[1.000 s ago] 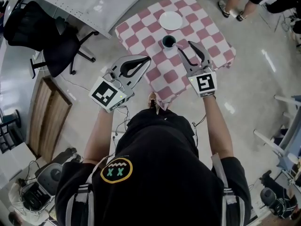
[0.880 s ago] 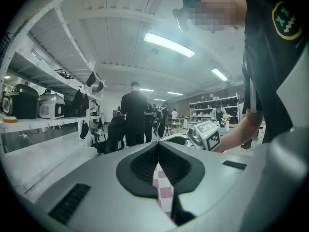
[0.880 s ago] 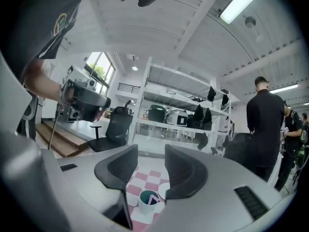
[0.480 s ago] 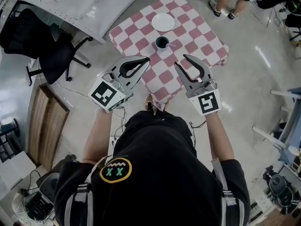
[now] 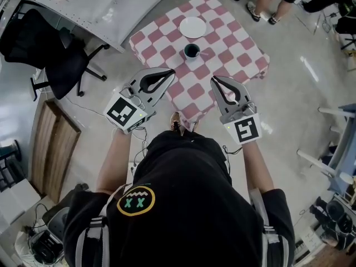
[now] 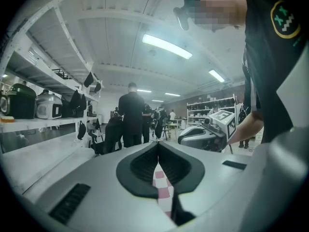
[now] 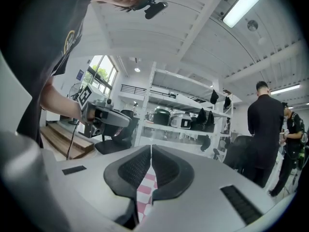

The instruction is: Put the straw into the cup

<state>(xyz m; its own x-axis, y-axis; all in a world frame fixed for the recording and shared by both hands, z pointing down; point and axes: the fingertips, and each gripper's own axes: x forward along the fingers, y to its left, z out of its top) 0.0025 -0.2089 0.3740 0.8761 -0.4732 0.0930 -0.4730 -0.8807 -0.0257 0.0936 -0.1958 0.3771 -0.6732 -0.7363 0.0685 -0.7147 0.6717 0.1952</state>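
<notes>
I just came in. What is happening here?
A person stands before a small checkered table with a gripper in each hand. The left gripper is shut and empty. The right gripper has just been closing its jaws, with nothing between them. A dark cup and a white plate stand on the table, untouched. I see no straw.

One dark cup (image 5: 192, 50), one white plate (image 5: 193, 26), one checkered table (image 5: 225, 29)
</notes>
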